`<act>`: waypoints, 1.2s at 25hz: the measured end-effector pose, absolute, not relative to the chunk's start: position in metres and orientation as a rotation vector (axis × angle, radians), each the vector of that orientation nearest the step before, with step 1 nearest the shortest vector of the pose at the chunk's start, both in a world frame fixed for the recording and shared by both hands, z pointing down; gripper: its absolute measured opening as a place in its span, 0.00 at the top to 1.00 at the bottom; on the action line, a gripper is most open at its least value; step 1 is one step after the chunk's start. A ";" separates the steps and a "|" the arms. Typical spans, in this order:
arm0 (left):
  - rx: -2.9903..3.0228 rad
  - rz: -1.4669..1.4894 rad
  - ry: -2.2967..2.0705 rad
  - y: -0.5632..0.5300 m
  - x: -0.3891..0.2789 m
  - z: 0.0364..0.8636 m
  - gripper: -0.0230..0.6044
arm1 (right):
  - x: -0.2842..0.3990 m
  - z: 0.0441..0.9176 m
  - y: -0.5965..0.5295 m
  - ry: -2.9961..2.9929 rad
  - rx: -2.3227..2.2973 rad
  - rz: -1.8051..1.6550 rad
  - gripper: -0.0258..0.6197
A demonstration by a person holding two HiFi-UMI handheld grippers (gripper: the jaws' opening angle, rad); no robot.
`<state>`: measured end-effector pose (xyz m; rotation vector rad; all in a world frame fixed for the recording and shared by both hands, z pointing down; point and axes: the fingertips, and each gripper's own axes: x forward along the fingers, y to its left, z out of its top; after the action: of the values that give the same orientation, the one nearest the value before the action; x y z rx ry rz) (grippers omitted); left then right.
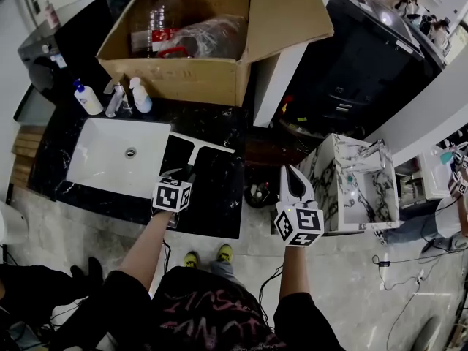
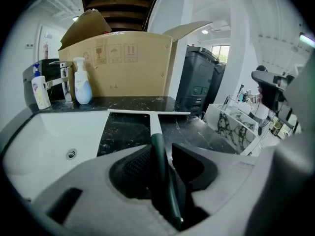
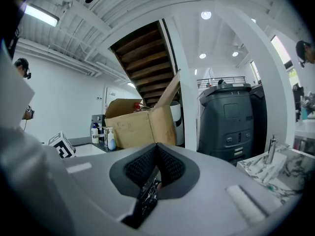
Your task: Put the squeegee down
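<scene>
The squeegee lies on the black marble counter, its white blade across the far side and its dark green handle running back toward me. My left gripper sits low over the counter with that handle between its jaws. The handle rests along the left pad and a gap shows at the right pad, so the left gripper is open. Off the counter's right end, my right gripper is held in the air, its pads meeting at the tip, shut on nothing.
A white sink is set into the counter left of the squeegee. Behind it stand two bottles, a tap and a large open cardboard box. A dark bin and a marble-patterned basin are at the right.
</scene>
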<state>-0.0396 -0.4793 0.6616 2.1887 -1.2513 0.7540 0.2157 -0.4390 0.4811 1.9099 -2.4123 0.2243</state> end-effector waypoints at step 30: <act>2.399 0.571 -1.438 -0.474 -0.086 0.544 0.85 | 0.173 0.464 -0.421 -2.465 1.887 0.186 0.95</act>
<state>-0.0860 -0.4738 0.5444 2.3990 -1.4384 0.5713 0.1733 -0.4207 0.4637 1.8871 -2.4655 0.1865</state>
